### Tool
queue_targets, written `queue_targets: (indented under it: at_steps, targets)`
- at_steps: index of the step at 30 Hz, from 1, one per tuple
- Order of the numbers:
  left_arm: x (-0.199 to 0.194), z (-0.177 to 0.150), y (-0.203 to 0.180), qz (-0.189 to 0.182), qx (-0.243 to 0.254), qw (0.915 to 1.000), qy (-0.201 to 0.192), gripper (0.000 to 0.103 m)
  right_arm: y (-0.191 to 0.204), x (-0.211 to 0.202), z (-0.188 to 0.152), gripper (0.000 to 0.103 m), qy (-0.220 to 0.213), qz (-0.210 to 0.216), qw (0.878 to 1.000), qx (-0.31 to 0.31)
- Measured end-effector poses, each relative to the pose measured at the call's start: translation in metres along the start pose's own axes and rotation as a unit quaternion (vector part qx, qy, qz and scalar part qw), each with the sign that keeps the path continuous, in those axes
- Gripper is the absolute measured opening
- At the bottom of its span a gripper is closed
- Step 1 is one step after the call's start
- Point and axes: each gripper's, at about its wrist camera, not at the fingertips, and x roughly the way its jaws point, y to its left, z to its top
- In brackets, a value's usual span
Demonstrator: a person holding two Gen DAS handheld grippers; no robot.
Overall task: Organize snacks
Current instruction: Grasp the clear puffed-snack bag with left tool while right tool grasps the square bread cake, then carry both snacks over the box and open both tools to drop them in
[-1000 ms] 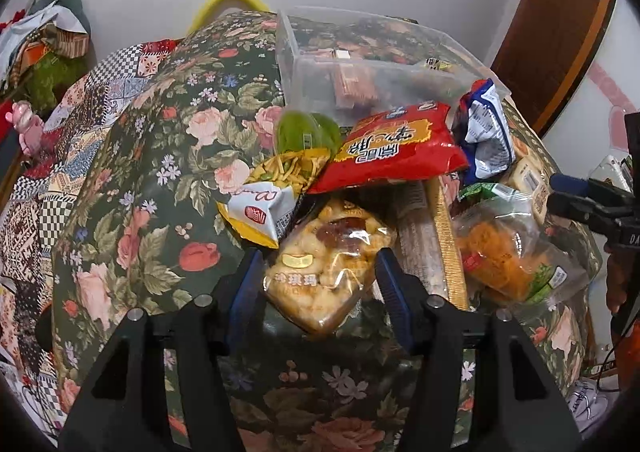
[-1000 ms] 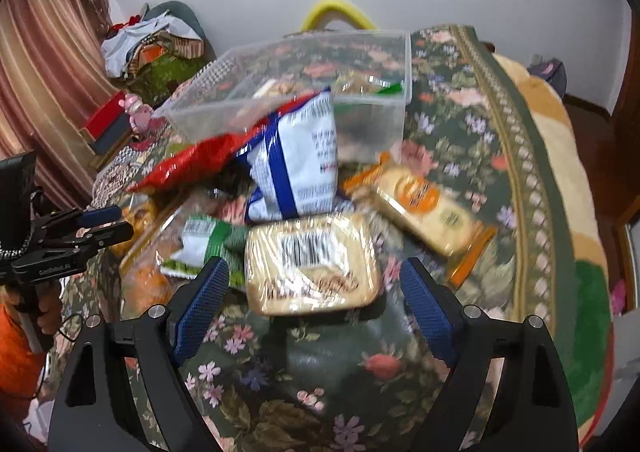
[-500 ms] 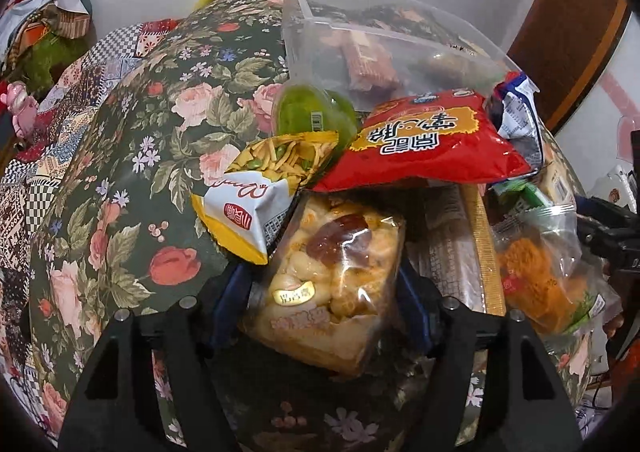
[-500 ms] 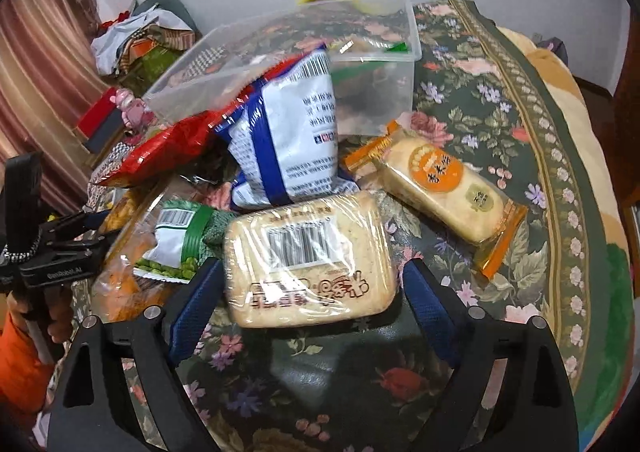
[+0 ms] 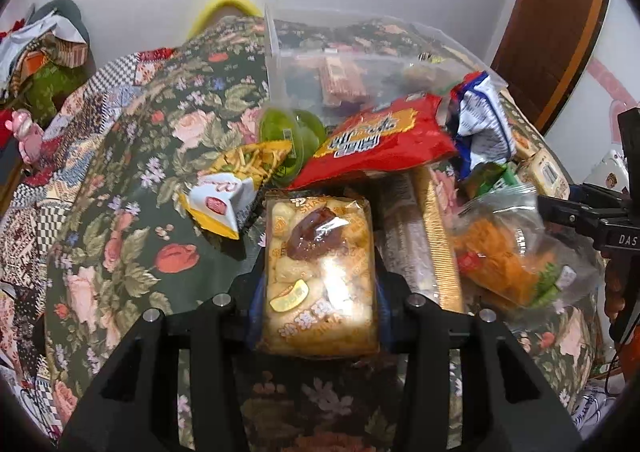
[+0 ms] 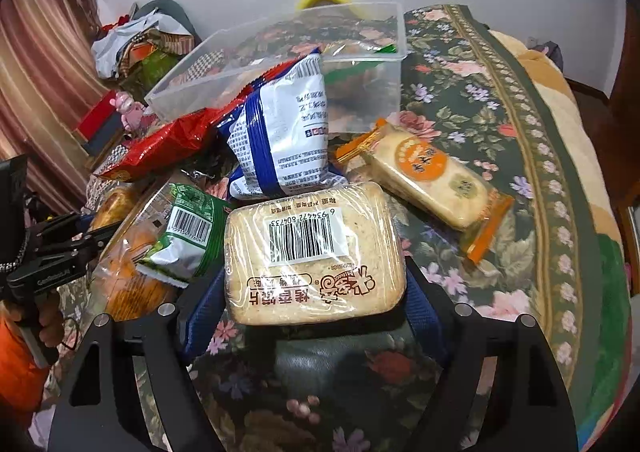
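- The puffed-rice pack [image 5: 320, 280] sits between the left gripper's [image 5: 318, 308] fingers, which are clamped on its sides, at the near edge of the snack pile.
- The toast pack [image 6: 316, 256] lies barcode-up between the right gripper's [image 6: 316, 308] fingers; they press its two sides.
- Behind them lie a red bag [image 5: 380, 140], a blue-white bag [image 6: 284, 140] and an orange-wrapped cake [image 6: 432, 184].
- The clear bin [image 6: 360, 64] stands farthest back on the floral cloth [image 6: 500, 124].
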Motion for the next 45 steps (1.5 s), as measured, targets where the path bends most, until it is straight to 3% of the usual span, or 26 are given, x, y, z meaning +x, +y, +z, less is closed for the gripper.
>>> queue_targets:
  at_steps: [13, 22, 34, 38, 45]
  targets:
    - [-0.061, 0.037, -0.003, 0.001, -0.006, 0.9958, -0.091, 0.044, 0.004, -0.043, 0.028, 0.079, -0.066, -0.006, 0.998, -0.013]
    - [-0.065, 0.081, -0.008, -0.008, -0.006, 0.9909, -0.134, 0.044, 0.014, -0.052, 0.057, 0.079, -0.109, -0.008, 0.993, -0.033]
    - [-0.020, 0.133, -0.015, 0.003, -0.008, 0.9917, -0.128, 0.044, 0.028, -0.026, 0.103, 0.079, -0.125, 0.013, 0.991, -0.041]
    - [0.002, 0.142, -0.012, 0.005, -0.015, 0.9938, -0.110, 0.044, 0.029, -0.008, 0.115, 0.079, -0.114, 0.030, 0.993, -0.023]
    - [0.030, 0.162, -0.004, 0.009, -0.022, 0.9947, -0.100, 0.044, 0.035, 0.025, 0.128, 0.079, -0.087, 0.014, 0.996, -0.027]
